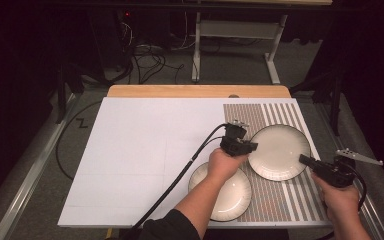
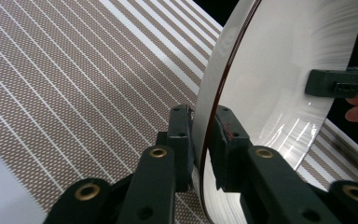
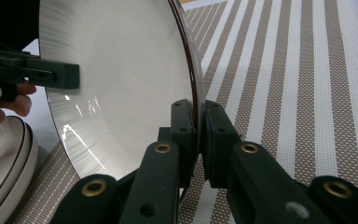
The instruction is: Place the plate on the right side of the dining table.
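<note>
Gripping opposite rims: left gripper (image 1: 245, 148) and right gripper (image 1: 307, 161) had fingers clamped on the plate (image 1: 279, 150) | over striped mat (image 1: 280, 200), beside second plate (image 1: 235, 195) | stiff, glazed, slippery, breakable.

I see a white surface (image 1: 140, 155) with a striped brown-and-white mat (image 1: 280, 200) covering its right part. Two cream plates sit there: the far plate (image 1: 280, 152) on the mat, and the near plate (image 1: 230, 197) at the mat's left edge, partly under my left forearm. My left tongs (image 1: 250, 146) meet the far plate's left rim, and my right tongs (image 1: 304, 160) meet its right rim. I cannot tell from above how tightly either pair grips. A black cable (image 1: 180, 175) trails from the left tongs toward the near edge.
</note>
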`<action>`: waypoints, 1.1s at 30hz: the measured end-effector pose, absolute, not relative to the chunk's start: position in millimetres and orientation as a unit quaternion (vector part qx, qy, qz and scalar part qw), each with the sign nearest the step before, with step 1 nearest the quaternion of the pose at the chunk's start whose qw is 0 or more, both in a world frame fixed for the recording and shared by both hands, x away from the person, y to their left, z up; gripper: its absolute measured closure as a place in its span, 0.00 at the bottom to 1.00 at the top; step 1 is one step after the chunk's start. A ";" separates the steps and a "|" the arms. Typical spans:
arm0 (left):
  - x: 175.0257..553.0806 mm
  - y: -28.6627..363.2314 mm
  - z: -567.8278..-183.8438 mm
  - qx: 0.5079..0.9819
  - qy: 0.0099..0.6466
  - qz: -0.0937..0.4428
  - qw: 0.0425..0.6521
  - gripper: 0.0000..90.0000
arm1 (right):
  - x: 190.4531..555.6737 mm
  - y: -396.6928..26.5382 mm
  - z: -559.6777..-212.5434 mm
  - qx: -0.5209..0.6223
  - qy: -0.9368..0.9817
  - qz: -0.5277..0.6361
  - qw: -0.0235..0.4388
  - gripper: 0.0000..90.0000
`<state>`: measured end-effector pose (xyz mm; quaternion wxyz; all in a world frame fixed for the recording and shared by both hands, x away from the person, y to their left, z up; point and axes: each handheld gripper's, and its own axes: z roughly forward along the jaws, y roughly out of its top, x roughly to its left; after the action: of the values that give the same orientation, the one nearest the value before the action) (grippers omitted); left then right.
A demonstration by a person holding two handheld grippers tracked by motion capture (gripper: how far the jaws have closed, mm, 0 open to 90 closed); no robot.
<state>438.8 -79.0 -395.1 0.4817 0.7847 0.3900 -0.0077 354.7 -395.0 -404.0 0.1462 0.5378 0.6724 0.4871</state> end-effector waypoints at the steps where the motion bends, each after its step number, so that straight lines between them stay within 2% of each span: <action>1: 438.3 -78.0 -393.3 0.782 0.391 -0.003 0.485 0.78 | 355.2 -394.6 -403.8 0.536 0.673 0.486 0.149 0.96; 6: 430.0 -63.0 -378.5 0.773 0.376 0.032 0.510 0.59 | 359.7 -390.9 -403.3 0.537 0.675 0.480 0.157 0.96; 12: 417.5 -27.5 -367.3 0.753 0.367 0.035 0.545 0.44 | 363.5 -388.0 -403.0 0.542 0.677 0.471 0.162 0.95; 24: 374.6 58.0 -368.6 0.747 0.360 0.096 0.551 0.27 | 368.7 -385.0 -403.4 0.552 0.681 0.450 0.168 0.92; 33: 342.1 117.3 -379.4 0.737 0.369 0.126 0.552 0.19 | 375.1 -382.7 -404.3 0.561 0.682 0.437 0.169 0.91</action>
<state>342.1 117.3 -379.4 0.5517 0.7375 0.3686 0.1261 375.1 -382.7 -404.3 0.1692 0.5607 0.6824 0.4375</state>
